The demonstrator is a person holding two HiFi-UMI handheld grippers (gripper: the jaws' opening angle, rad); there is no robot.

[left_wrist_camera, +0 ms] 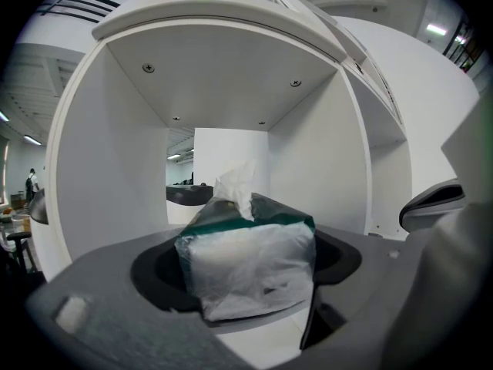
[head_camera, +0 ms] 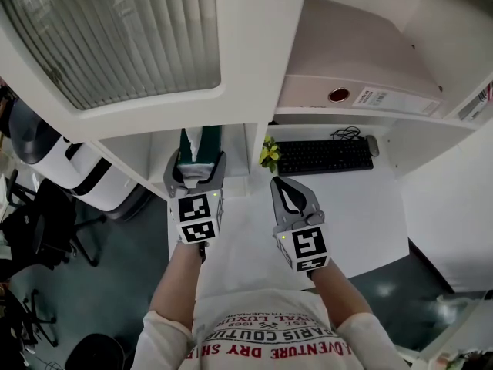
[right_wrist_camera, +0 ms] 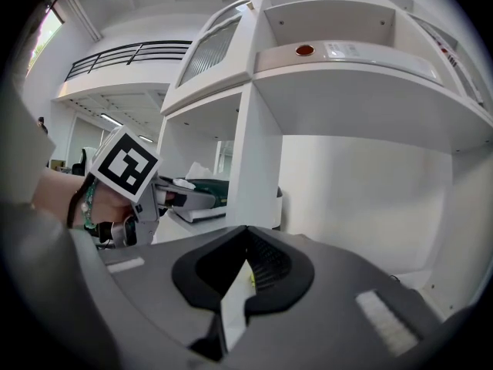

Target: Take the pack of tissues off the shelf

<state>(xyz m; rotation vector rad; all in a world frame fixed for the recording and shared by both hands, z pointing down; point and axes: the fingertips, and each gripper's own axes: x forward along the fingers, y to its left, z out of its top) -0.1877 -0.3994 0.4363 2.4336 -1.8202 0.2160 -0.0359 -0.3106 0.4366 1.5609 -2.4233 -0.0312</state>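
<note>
The pack of tissues (left_wrist_camera: 246,264), clear wrap with a dark green top and a white tissue (left_wrist_camera: 237,185) sticking up out of it, sits near the front of the open lower compartment of the white shelf (head_camera: 154,151), which stands on the left end of the desk (head_camera: 362,206). The left gripper (head_camera: 199,157) reaches into that compartment with its jaws spread wide, one on each side of the pack; the pack nearly fills the gap, but whether the pads press on it I cannot tell. The right gripper (head_camera: 279,182) hangs over the desk just right of the shelf's upright, apart from the pack, its jaws drawn together with only a thin slit between the tips and nothing in them. Beside that upright, a small plant with yellow flowers (head_camera: 269,154) stands on the desk, and further right a black keyboard (head_camera: 323,156) with a mouse (head_camera: 373,145) at its far end. Above them a binder (head_camera: 362,91) lies flat on a higher shelf, and above the pack's compartment is a ribbed glass door (head_camera: 115,37)
</note>
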